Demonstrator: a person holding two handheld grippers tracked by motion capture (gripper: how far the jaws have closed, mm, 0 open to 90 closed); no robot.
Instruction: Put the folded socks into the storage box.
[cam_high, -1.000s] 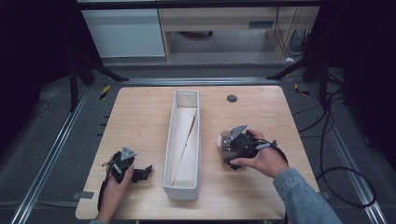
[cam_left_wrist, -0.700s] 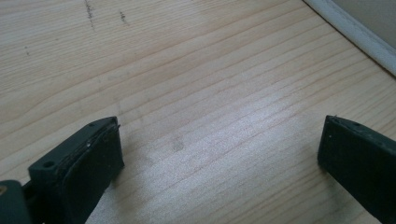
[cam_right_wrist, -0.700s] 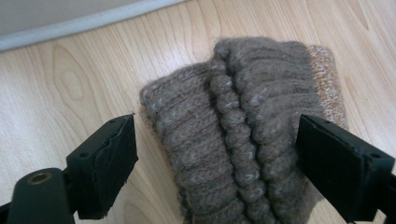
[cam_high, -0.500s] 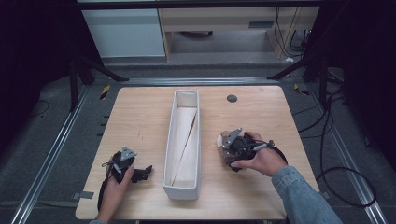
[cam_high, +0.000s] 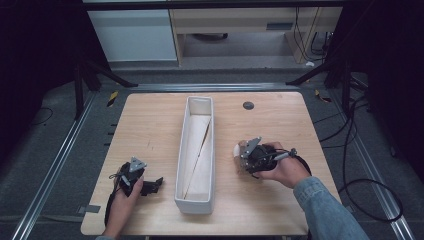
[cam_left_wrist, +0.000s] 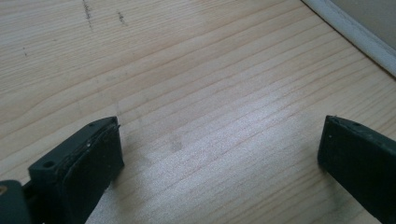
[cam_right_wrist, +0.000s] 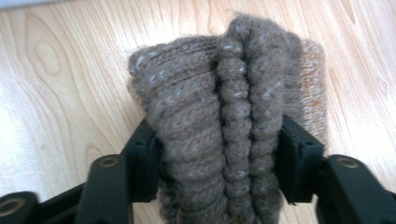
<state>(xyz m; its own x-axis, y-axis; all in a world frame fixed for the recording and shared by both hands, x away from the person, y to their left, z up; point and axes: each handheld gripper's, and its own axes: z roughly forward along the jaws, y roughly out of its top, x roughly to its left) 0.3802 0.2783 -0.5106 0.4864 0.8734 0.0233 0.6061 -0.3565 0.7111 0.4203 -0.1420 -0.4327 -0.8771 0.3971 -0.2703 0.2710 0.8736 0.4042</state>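
High view: right gripper (cam_high: 243, 152) clamped on a rolled brown knit bundle (cam_high: 240, 150) right of the long white tray (cam_high: 214, 150), on the table (cam_high: 150, 125); tray lying leftward of it, long axis running away from the person. Left gripper (cam_high: 156, 184) resting by the tray's near left side.

Left gripper view: jaws spread wide over bare wood, nothing between.

Right gripper view: bundle (cam_right_wrist: 224, 135) squeezed between both jaws, ribs pointing along them.
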